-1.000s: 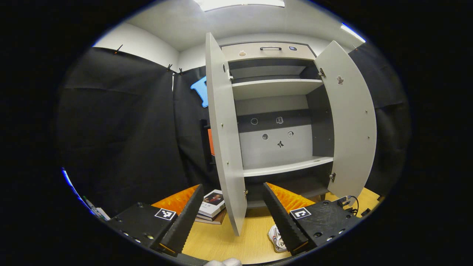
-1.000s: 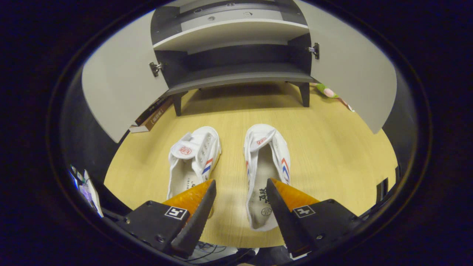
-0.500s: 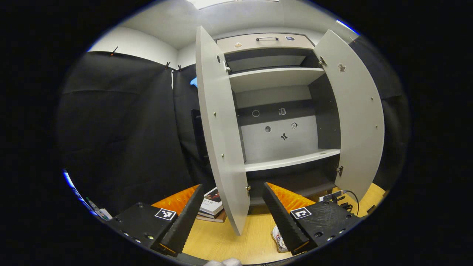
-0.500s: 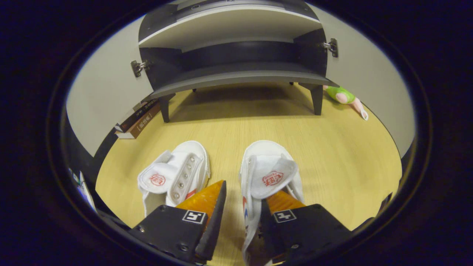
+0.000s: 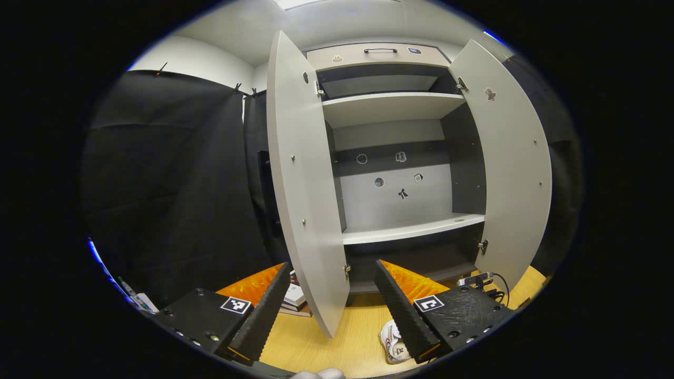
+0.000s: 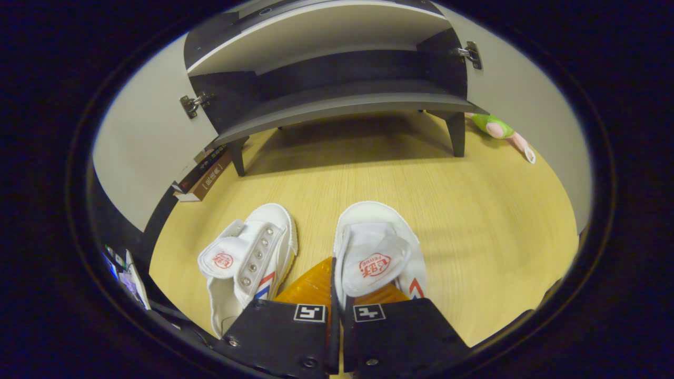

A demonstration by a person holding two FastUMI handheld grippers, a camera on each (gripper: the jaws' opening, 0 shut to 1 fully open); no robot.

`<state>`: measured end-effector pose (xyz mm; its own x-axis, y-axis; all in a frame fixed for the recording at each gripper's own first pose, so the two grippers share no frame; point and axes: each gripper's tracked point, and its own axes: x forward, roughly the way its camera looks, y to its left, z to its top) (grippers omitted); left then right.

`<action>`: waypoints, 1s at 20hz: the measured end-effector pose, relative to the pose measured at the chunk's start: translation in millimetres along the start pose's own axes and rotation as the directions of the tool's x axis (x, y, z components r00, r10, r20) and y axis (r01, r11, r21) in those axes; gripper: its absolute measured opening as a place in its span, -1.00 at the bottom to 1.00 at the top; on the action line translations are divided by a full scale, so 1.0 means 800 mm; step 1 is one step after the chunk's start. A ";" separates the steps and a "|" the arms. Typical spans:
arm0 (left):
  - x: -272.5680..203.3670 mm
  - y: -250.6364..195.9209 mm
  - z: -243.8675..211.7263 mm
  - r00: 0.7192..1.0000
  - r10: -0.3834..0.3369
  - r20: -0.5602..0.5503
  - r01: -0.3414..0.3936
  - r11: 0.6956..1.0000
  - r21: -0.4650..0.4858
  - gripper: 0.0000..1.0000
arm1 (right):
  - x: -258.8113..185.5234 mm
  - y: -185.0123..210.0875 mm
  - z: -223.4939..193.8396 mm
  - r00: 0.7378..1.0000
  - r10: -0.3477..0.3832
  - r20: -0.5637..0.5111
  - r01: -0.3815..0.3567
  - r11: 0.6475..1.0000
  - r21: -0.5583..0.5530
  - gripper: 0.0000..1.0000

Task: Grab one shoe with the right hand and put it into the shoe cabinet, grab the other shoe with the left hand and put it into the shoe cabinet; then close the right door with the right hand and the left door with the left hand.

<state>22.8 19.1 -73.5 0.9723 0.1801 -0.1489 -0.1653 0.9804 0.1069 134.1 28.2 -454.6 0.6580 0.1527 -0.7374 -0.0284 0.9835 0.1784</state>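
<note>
Two white shoes with red and blue stripes lie on the wooden floor in the right gripper view. My right gripper [image 6: 337, 287] is shut on the left wall of the right shoe [image 6: 376, 247], one finger outside and one inside it. The left shoe [image 6: 247, 263] lies beside it, apart. The shoe cabinet [image 6: 337, 100] stands ahead with both doors open. In the left gripper view my left gripper [image 5: 331, 297] is open and holds nothing, facing the edge of the cabinet's left door [image 5: 303, 179]; the right door [image 5: 508, 158] swings wide. A bit of a shoe [image 5: 392, 342] shows low down.
Stacked books [image 6: 202, 176] lie by the cabinet's left leg, also books [image 5: 294, 300] behind the left door. A green and pink soft toy [image 6: 500, 131] lies right of the cabinet. The right gripper's cable and body [image 5: 482, 281] show near the right door. Open wooden floor [image 6: 474, 210] stretches before the cabinet.
My right gripper dropped onto the right shoe and shut on its left wall. My left gripper drifted closer to the left door and stayed open.
</note>
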 end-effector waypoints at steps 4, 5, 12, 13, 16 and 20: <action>0.000 -0.002 0.007 1.000 -0.007 0.017 0.007 1.000 -0.003 0.92 | -0.044 0.009 0.041 0.997 0.002 0.076 0.001 0.999 -0.047 -0.87; -0.002 -0.002 0.009 1.000 -0.011 0.021 0.011 1.000 -0.005 0.92 | -0.059 0.014 0.057 0.995 0.009 0.100 -0.004 0.999 -0.052 -0.87; -0.002 -0.006 0.009 0.999 -0.028 0.031 0.029 0.999 -0.014 0.92 | -0.157 0.051 0.208 0.951 0.049 0.305 -0.025 0.996 -0.080 -0.87; 0.000 -0.008 0.010 0.999 -0.032 0.031 0.032 0.999 -0.022 0.93 | -0.168 0.057 0.233 0.941 0.053 0.333 -0.026 0.996 -0.084 -0.87; 0.003 -0.010 0.015 0.999 -0.035 0.037 0.037 0.998 -0.045 0.93 | -0.198 0.069 0.305 0.909 0.065 0.413 -0.026 0.995 -0.099 -0.88; 0.009 -0.013 0.012 0.999 -0.031 0.031 0.033 0.998 -0.054 1.00 | -0.208 0.077 0.400 0.870 0.064 0.488 -0.003 0.992 -0.124 -0.87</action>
<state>33.4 9.7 -66.1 0.9816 0.1467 -0.1221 -0.1417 0.9887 0.0482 263.6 32.3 -112.7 0.9383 0.1489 -0.3122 -0.1238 0.9874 0.0987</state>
